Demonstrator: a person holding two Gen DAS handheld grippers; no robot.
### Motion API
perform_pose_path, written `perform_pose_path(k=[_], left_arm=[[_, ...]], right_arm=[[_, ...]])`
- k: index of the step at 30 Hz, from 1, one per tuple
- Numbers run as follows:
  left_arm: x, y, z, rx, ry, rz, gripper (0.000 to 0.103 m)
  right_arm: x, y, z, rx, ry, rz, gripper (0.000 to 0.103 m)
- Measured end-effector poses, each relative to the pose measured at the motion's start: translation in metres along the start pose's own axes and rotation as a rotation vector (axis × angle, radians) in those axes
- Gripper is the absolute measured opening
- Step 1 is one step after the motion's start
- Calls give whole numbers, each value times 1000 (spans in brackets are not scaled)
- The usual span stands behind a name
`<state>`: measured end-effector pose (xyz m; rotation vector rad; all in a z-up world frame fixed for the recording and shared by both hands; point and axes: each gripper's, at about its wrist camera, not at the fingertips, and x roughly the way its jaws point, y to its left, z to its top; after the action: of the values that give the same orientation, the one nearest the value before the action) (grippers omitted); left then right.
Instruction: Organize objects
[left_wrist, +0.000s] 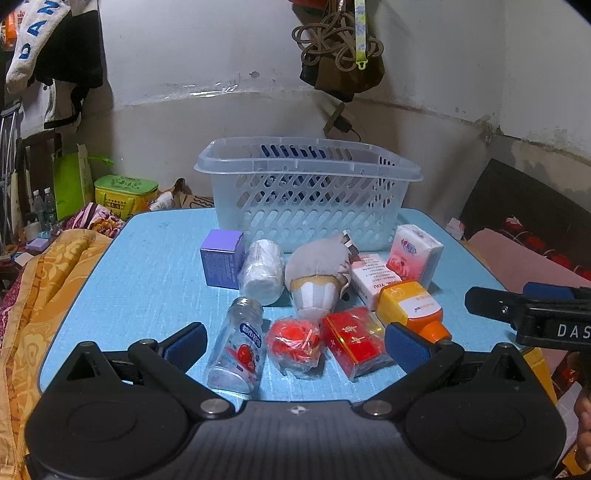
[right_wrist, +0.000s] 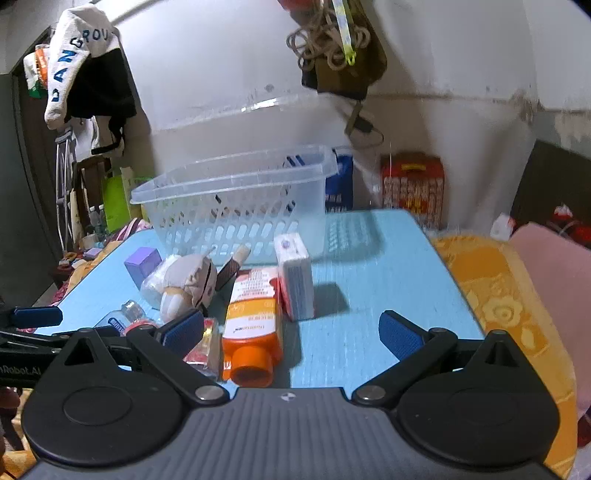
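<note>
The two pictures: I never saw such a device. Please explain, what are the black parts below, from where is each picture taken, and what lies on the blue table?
Each picture comes from a camera mounted on a hand-held gripper, looking forward along its two blue-padded fingers. A person holds one in each hand; there is no robot arm.

The left gripper and the right gripper are both open and hold nothing.

On the blue table stands a clear plastic basket; nothing can be seen inside it. In front of it lie a purple box, a plush toy, a tissue pack, an orange bottle, a small glass bottle and a red box.
</note>
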<state>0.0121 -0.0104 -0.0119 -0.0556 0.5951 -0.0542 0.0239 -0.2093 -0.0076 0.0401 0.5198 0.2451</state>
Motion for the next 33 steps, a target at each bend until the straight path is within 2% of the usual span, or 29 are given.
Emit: perform_pose_path(k=[5, 15, 33], left_arm=[[0, 0, 0, 1, 0, -2, 103], [-1, 1, -1, -2, 2, -2, 103], [0, 0, -2, -1, 3, -4, 103]], right_arm=[[0, -2, 0, -1, -26, -13, 103], [-2, -6, 1, 15, -14, 32, 103], [-1, -3, 0, -2, 0, 30, 103]])
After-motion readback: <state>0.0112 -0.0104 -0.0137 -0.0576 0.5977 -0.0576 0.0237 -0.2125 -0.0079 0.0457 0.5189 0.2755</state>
